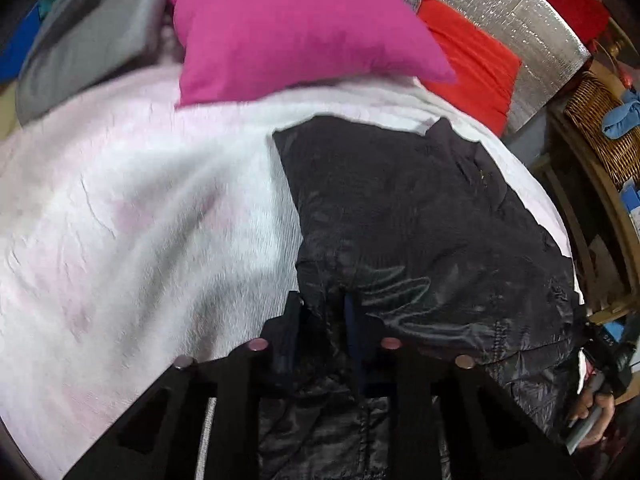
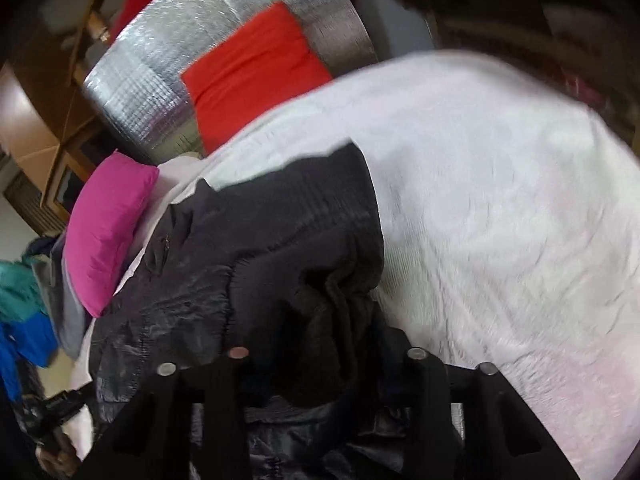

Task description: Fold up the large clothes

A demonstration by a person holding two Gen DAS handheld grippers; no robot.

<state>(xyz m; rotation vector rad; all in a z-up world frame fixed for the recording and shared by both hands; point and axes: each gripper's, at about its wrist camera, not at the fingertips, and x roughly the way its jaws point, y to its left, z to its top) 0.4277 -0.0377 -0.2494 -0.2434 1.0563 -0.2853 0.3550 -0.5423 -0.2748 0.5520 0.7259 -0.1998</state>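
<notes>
A black shiny padded jacket (image 1: 400,208) lies on a pale pink-white blanket (image 1: 140,208) on a bed. My left gripper (image 1: 322,332) is shut on the jacket's near edge, fabric bunched between its fingers. In the right wrist view the same jacket (image 2: 280,232) lies crumpled, and my right gripper (image 2: 324,344) is shut on a thick bunch of its dark fabric, which hides the fingertips. The right gripper and hand also show at the lower right edge of the left wrist view (image 1: 600,364). The other hand shows at the lower left of the right wrist view (image 2: 56,412).
A magenta pillow (image 1: 288,28) and a red pillow (image 1: 472,60) lie at the head of the bed against a silver foil panel (image 1: 500,12). A grey cushion (image 1: 88,44) lies left. A wicker basket (image 1: 600,128) and wooden shelf stand right. Blue and teal clothes (image 2: 20,312) are piled beside the bed.
</notes>
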